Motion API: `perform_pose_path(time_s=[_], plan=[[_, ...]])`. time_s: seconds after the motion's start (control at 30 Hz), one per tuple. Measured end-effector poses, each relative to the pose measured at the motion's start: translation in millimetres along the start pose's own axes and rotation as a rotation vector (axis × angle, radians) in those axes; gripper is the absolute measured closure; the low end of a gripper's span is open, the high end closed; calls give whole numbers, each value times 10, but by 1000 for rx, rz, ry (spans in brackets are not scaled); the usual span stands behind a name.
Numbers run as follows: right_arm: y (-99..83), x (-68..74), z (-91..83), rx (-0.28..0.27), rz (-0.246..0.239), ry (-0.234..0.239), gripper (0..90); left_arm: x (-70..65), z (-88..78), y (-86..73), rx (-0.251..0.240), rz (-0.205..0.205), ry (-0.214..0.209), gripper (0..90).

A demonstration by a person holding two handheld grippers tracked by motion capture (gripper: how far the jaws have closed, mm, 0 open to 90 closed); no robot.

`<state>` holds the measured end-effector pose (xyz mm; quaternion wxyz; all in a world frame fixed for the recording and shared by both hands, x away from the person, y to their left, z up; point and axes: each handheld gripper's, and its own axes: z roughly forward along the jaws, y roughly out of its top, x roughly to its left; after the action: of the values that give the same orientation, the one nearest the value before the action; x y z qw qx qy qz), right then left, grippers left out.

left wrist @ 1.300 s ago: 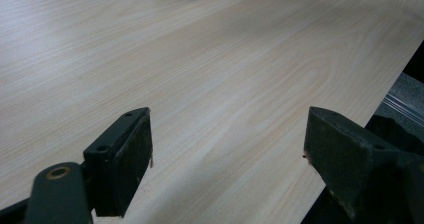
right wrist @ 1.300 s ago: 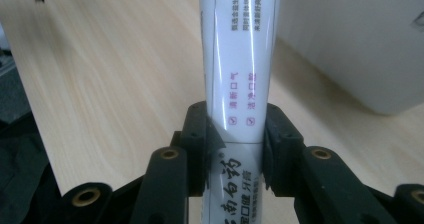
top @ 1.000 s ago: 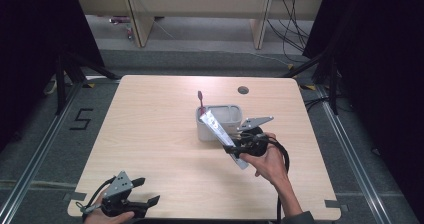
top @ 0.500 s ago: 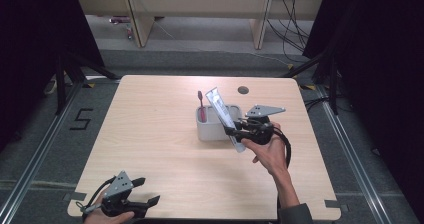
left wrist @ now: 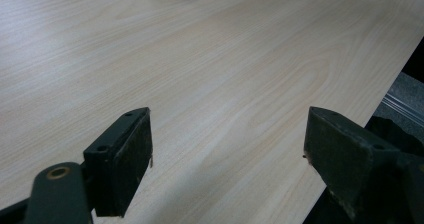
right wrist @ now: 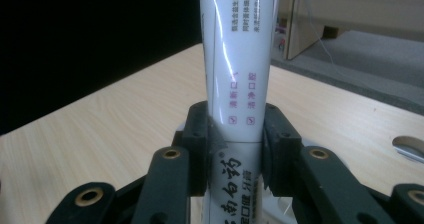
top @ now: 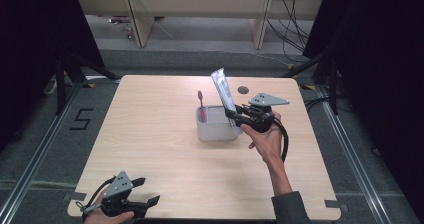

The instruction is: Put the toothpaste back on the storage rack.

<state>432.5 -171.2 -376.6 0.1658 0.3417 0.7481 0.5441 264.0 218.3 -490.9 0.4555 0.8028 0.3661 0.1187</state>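
Note:
A white toothpaste tube (top: 223, 90) (right wrist: 239, 69) stands nearly upright above the right side of a grey box (top: 216, 131) at the table's middle. My right gripper (top: 235, 115) (right wrist: 235, 134) is shut on the tube's lower part, both pads pressing its sides. A red toothbrush (top: 201, 107) leans in the box's left end. My left gripper (top: 150, 200) (left wrist: 227, 159) rests at the table's near left edge, jaws wide apart with bare wood between them.
A dark round hole (top: 243, 90) sits in the tabletop behind the box. The wooden table (top: 150, 134) stands on a grey floor with shelving legs and cables behind it. A metal rim (right wrist: 410, 148) shows at the right gripper view's right edge.
The right gripper has lifted the toothpaste tube and swung it from a slant over the box to nearly upright. The left gripper has stayed put.

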Motion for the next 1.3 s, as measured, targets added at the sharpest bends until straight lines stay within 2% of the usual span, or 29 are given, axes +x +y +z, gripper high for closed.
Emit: perform_pose_path(time_s=[0.1, 0.17, 0.2, 0.33, 0.37, 0.43, 0.47, 0.57, 0.6, 0.7, 0.73, 0.83, 0.9, 0.97, 1.03, 1.07, 1.1, 1.3], plan=[[36, -29, 36, -30, -12, -9, 692, -3, 4, -3, 2, -1, -2, 191], [63, -31, 81, -35, 4, -29, 692, 0, 2, 2, 0, 1, -2, 191], [72, -52, 103, -37, -8, -17, 692, 0, 4, 0, 1, -1, -3, 191], [80, -70, 173, -25, 26, -29, 692, 1, -1, 1, 0, 2, -2, 191], [86, -90, 200, -38, 8, -29, 692, 3, 0, 2, -2, 0, -1, 191], [102, -92, 228, -26, 20, -34, 692, 3, 2, -2, 2, 1, -5, 191], [115, -113, 245, -23, 4, -44, 692, 3, 0, 1, 1, 1, -5, 191], [144, -134, 295, -22, 1, -49, 692, 0, -2, -1, 6, -1, 2, 191], [154, -147, 311, -26, -17, -61, 692, 4, 1, -2, 2, -1, -5, 191], [172, -141, 354, -23, 1, -58, 692, 8, 3, 0, -3, -2, -8, 191], [168, -127, 364, -25, 18, -67, 692, 7, 5, -2, -1, -4, -9, 191], [167, -149, 404, -22, 6, -64, 692, 0, 0, 0, 5, 0, -1, 191], [152, -157, 453, -25, 11, -71, 692, 7, 3, -1, 5, -2, -14, 191], [143, -170, 489, -17, 11, -65, 692, -1, 0, -2, 5, -2, -2, 191], [137, -176, 502, -18, 10, -71, 691, 1, 3, -2, 4, -3, -5, 191], [127, -193, 531, -24, -6, -83, 692, -2, 0, -2, 6, -3, -1, 191], [123, -183, 543, -16, 20, -78, 692, 1, 1, -3, 2, -3, -8, 191], [91, -215, 612, -23, 30, -97, 692, 3, -1, -2, 2, 0, -9, 191]])
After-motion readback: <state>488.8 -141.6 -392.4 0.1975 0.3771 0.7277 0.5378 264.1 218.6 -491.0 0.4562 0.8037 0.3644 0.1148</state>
